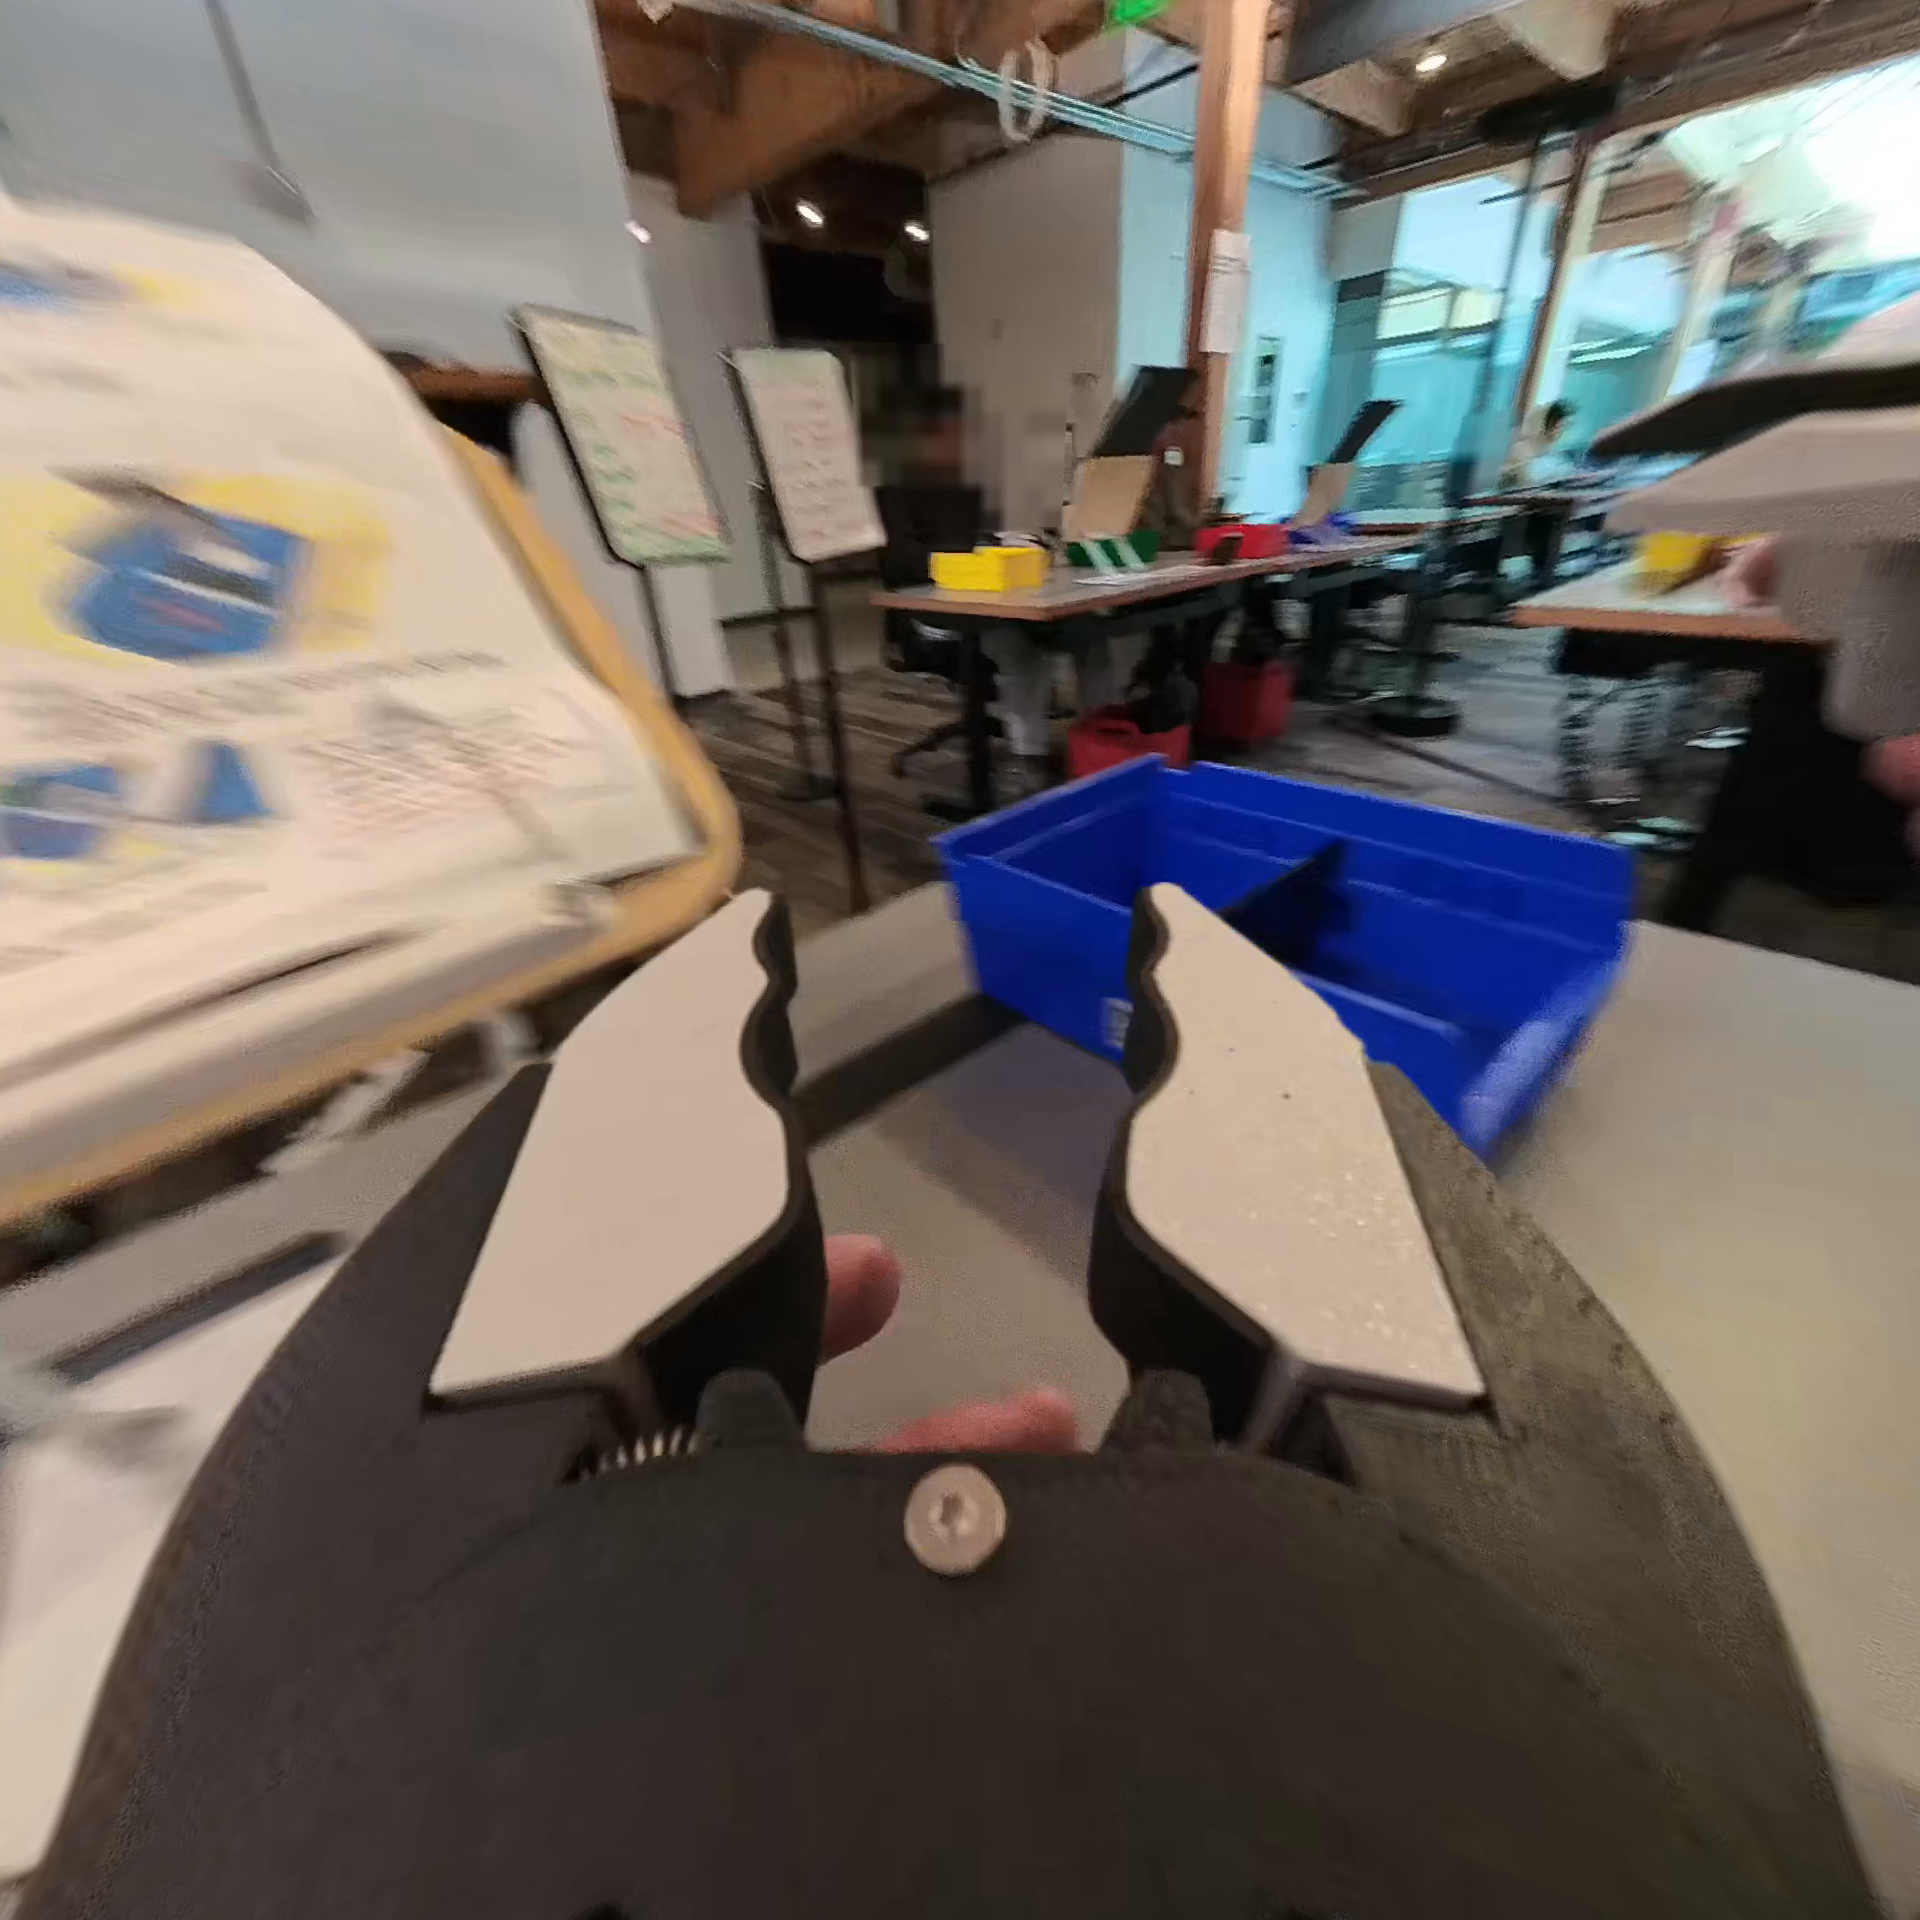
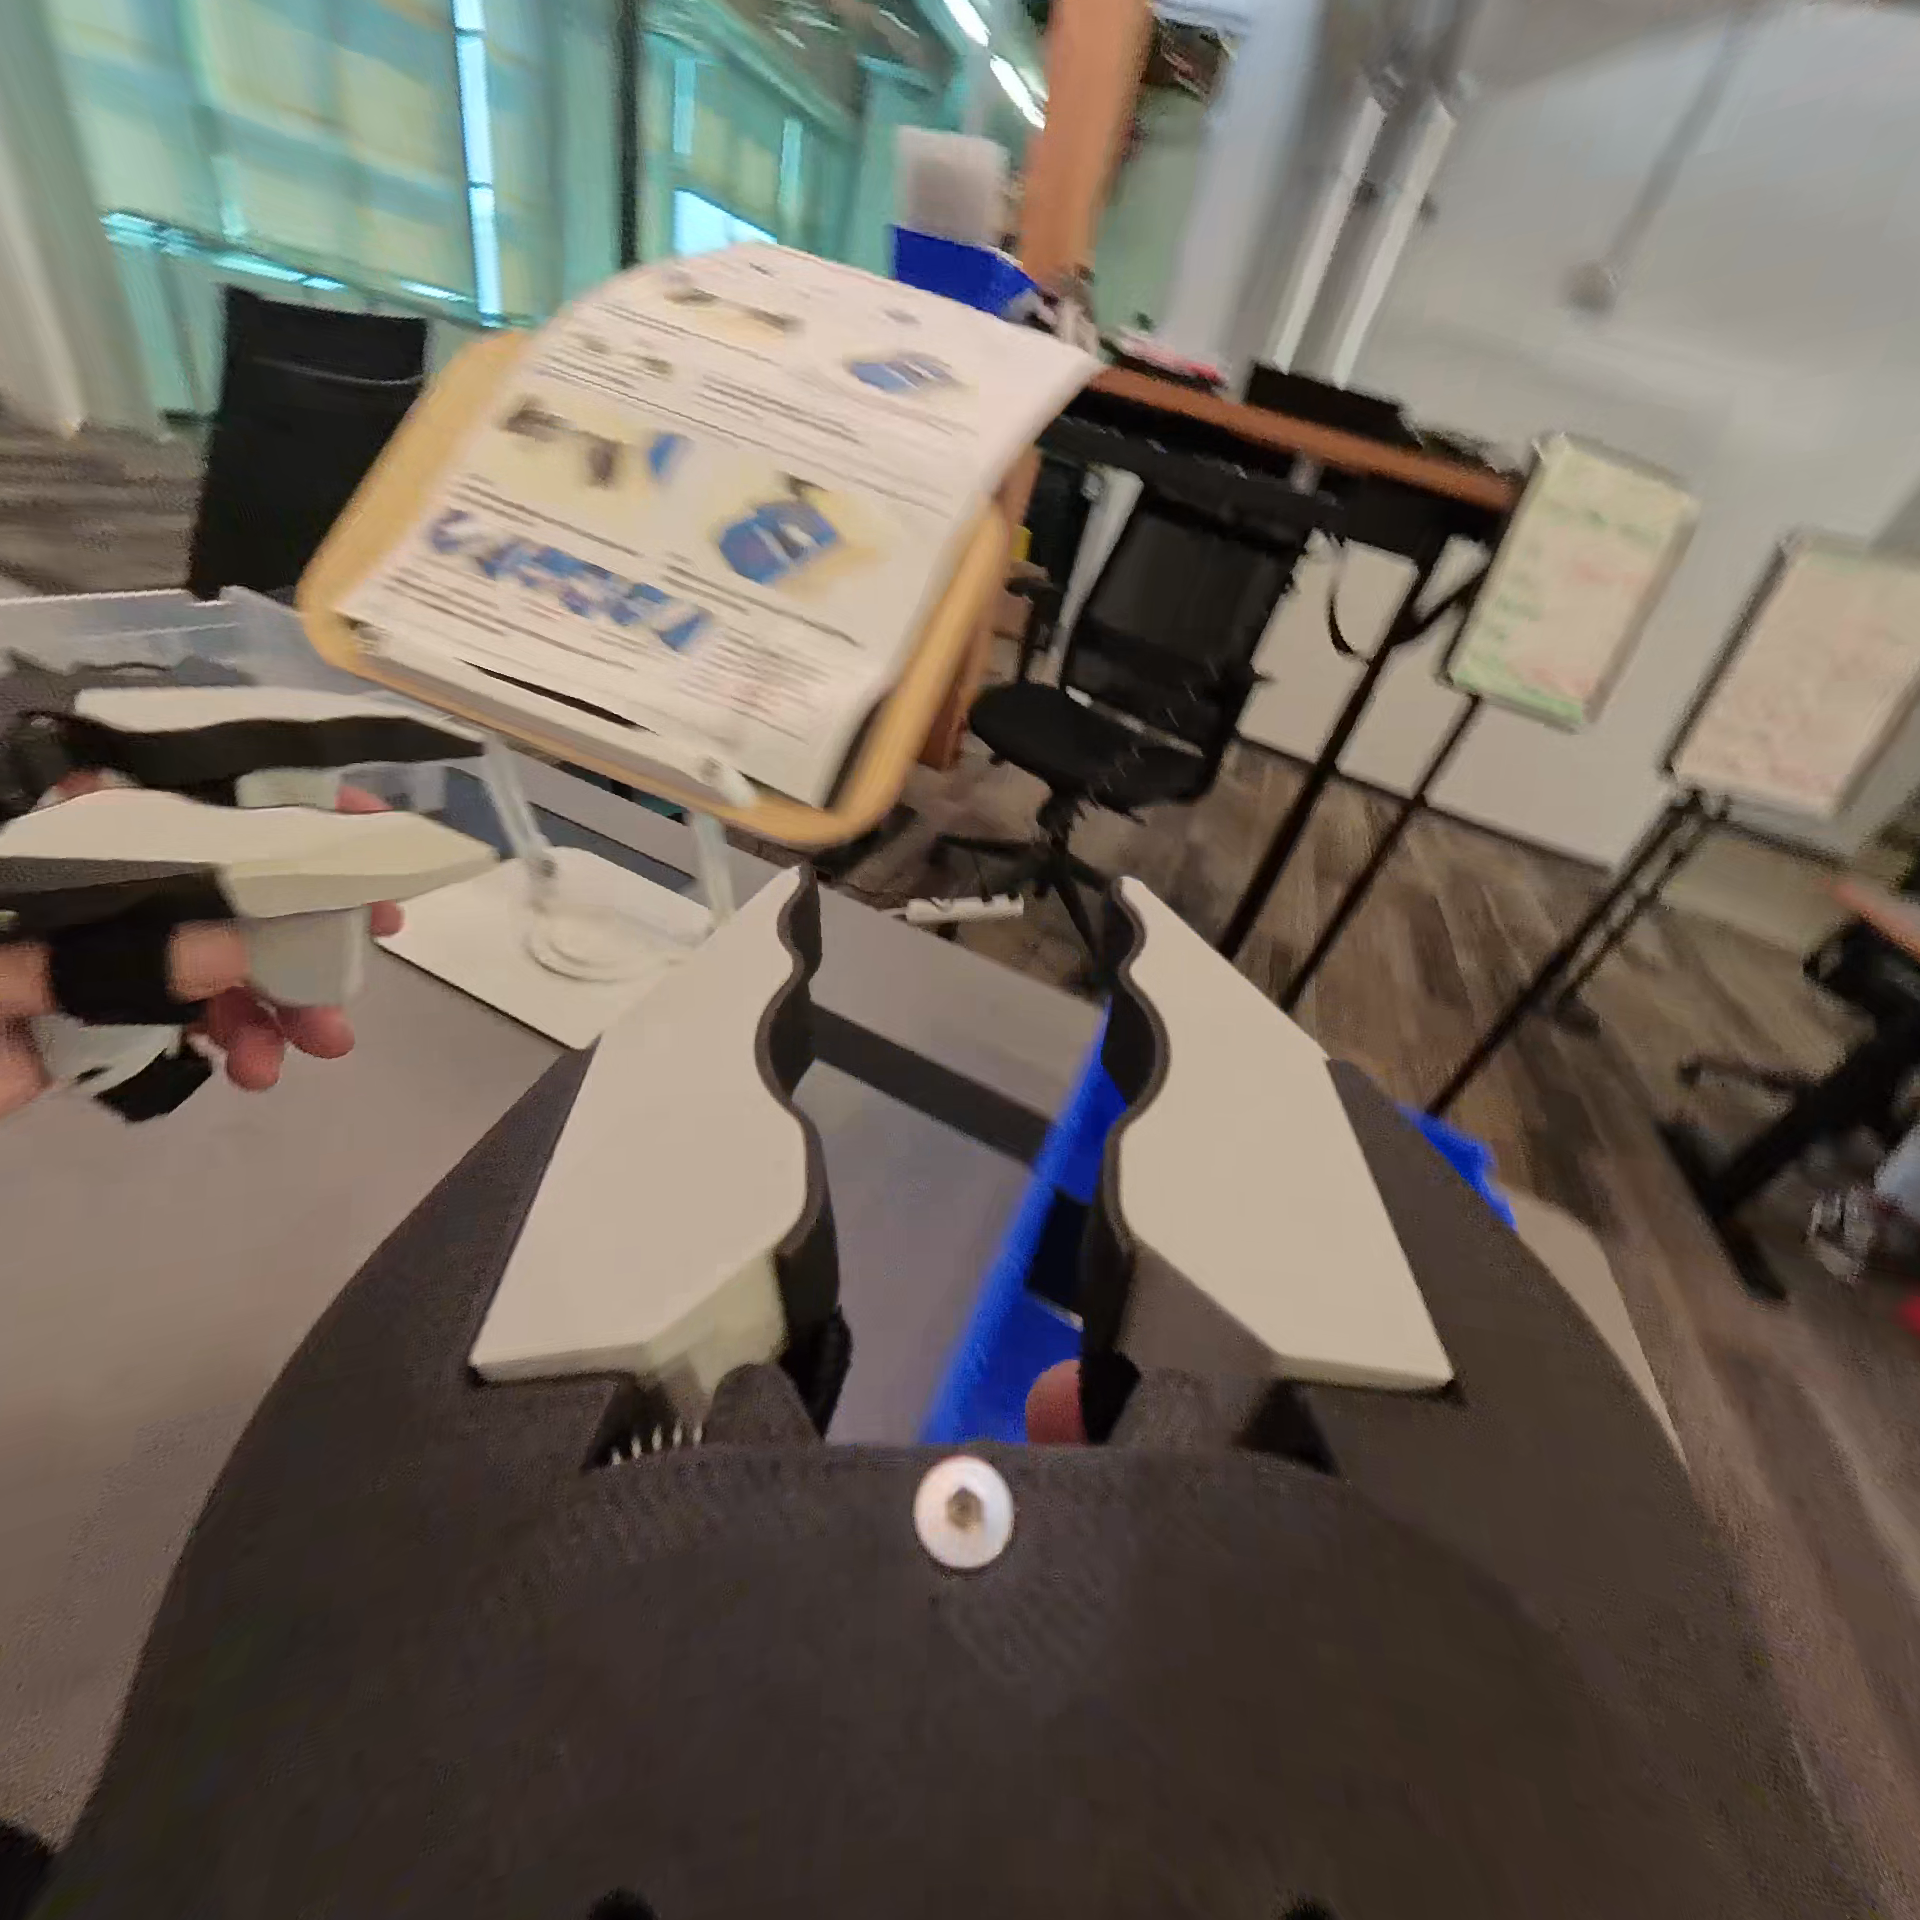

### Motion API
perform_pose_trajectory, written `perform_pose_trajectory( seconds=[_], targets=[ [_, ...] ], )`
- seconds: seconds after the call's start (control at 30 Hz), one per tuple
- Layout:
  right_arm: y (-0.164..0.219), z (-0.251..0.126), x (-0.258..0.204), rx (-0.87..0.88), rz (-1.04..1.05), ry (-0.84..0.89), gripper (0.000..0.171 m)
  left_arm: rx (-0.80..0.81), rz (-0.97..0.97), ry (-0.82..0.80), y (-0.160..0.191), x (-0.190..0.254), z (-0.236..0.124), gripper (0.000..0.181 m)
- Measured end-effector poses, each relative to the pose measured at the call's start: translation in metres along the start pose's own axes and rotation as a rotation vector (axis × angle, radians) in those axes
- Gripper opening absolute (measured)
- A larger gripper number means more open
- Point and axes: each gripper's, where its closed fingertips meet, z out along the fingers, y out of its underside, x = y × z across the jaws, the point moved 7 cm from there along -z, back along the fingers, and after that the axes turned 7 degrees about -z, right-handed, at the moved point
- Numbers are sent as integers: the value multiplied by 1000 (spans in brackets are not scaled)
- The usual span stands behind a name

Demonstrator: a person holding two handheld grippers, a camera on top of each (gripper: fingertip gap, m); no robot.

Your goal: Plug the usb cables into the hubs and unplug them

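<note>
No usb cable or hub shows in either view. My left gripper (image 1: 958, 914) is open and empty, held above the grey table (image 1: 1714, 1195), with a blue divided bin (image 1: 1403, 914) just ahead and to the right of its tips. My right gripper (image 2: 961, 904) is open and empty, above the same table (image 2: 208, 1195), with the blue bin (image 2: 1049, 1195) under its right finger. The left gripper also shows at the left edge of the right wrist view (image 2: 457, 790), held by a hand in a fingerless glove. Both views are motion-blurred.
A wooden stand with printed instruction sheets (image 2: 686, 520) rises over the table's far left on a clear base (image 2: 592, 935); it fills the left of the left wrist view (image 1: 260, 675). Whiteboards on easels (image 1: 623, 436), an office chair (image 2: 1122, 717) and other tables (image 1: 1143, 582) stand beyond.
</note>
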Motion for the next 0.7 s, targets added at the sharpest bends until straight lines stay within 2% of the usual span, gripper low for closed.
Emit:
perform_pose_trajectory(
  seconds=[0.13,0.3,0.47,0.7],
  targets=[
    [-67,56,-74,134,-99,-122,49,132,103,-150,-39,-62,-44,53],
    [-104,122,-107,263,9,-172,46,221,199,-277,-64,-129,-72,48],
    [-94,155,-124,342,77,-225,43,246,185,-268,-50,-162,-75,53],
    [-52,172,-134,379,171,-278,35,199,268,-245,-28,-171,-68,50]
  ],
)
